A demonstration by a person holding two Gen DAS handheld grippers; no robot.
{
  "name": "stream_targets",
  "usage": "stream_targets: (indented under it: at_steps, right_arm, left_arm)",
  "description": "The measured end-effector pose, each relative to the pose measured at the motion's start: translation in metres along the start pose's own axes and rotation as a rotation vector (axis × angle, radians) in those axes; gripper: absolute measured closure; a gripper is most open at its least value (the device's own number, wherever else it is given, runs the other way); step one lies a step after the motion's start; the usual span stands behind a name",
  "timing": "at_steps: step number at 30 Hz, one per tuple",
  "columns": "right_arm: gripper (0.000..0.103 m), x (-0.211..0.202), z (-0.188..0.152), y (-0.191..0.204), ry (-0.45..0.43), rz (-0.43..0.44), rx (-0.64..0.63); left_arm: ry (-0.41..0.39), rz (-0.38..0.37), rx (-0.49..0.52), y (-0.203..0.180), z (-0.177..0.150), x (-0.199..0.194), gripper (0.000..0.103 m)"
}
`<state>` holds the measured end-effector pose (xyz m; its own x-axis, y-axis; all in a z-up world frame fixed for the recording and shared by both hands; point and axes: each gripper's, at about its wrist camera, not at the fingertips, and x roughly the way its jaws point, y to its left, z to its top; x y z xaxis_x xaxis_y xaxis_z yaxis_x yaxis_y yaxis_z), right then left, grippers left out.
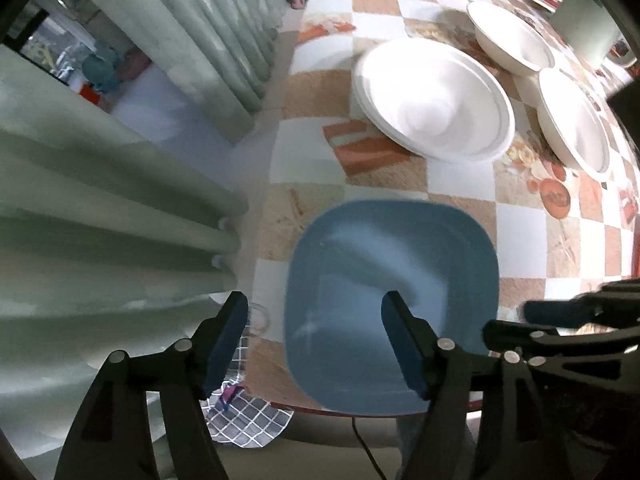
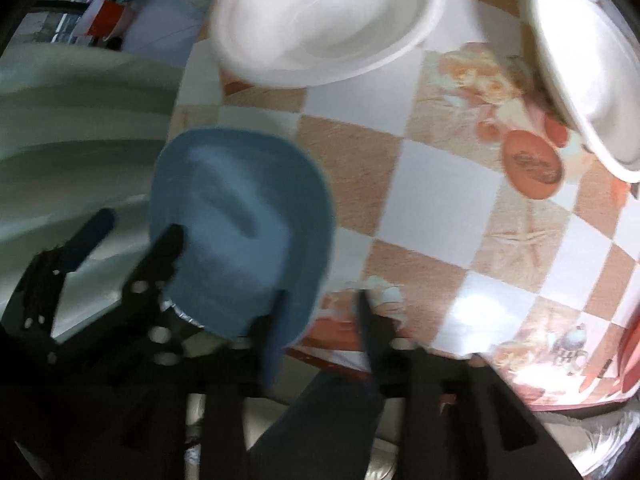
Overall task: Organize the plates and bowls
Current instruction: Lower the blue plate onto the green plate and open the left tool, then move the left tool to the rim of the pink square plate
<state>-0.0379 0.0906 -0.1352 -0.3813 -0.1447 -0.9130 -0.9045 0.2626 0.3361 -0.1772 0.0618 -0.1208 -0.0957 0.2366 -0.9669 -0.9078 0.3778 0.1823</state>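
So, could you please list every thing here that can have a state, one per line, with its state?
blue plate: flat on the table near its edge, right way up, empty, not gripped
nearest white bowl: upright, empty
two further white bowls: upright, contents unclear
left gripper: jaws open, astride the plate's left edge
right gripper: jaws open, at the plate's right edge

Blue square plate point(image 1: 392, 304) on a checked tablecloth point(image 1: 520, 232) of white and tan squares, with orange shell and starfish prints. Three plain white bowls point(image 1: 434, 98) beyond. Pale green curtain point(image 1: 120, 216) in folds. Grey cloth point(image 1: 248, 420) with white grid. Black gripper arms, dark blue pads point(image 1: 226, 344).
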Motion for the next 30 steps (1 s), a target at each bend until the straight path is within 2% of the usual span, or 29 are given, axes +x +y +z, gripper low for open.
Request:
stream_targets:
  at_steps: [1, 2, 4, 6, 9, 14, 23, 30]
  right_arm:
    - [0.022, -0.004, -0.001, -0.008, -0.011, -0.005, 0.016]
    - [0.012, -0.007, -0.002, -0.015, -0.022, 0.007, 0.028]
    - [0.011, -0.016, -0.006, -0.027, -0.043, 0.026, 0.046]
    - [0.011, -0.025, -0.011, -0.04, -0.063, 0.007, 0.049]
    - [0.011, -0.04, -0.021, -0.062, -0.083, -0.021, 0.056]
    - [0.011, -0.062, -0.047, -0.108, -0.108, -0.028, 0.116]
    - [0.011, -0.119, -0.105, -0.212, -0.203, 0.044, 0.436]
    - [0.011, -0.128, -0.169, -0.296, -0.252, 0.045, 0.722]
  left_arm:
    - [-0.003, -0.002, -0.017, 0.005, 0.001, -0.002, 0.027]
    - [-0.005, -0.012, -0.029, 0.008, 0.001, -0.004, 0.024]
    - [-0.013, -0.037, -0.045, 0.011, 0.002, -0.01, 0.024]
    - [-0.018, -0.048, -0.039, 0.008, 0.003, -0.016, 0.024]
    - [-0.015, -0.074, 0.0, -0.005, 0.006, -0.025, 0.024]
    - [-0.011, -0.142, 0.12, -0.048, 0.014, -0.04, 0.023]
    - [-0.016, -0.213, 0.403, -0.145, 0.029, -0.058, 0.023]
    - [-0.024, -0.266, 0.604, -0.233, 0.036, -0.072, 0.023]
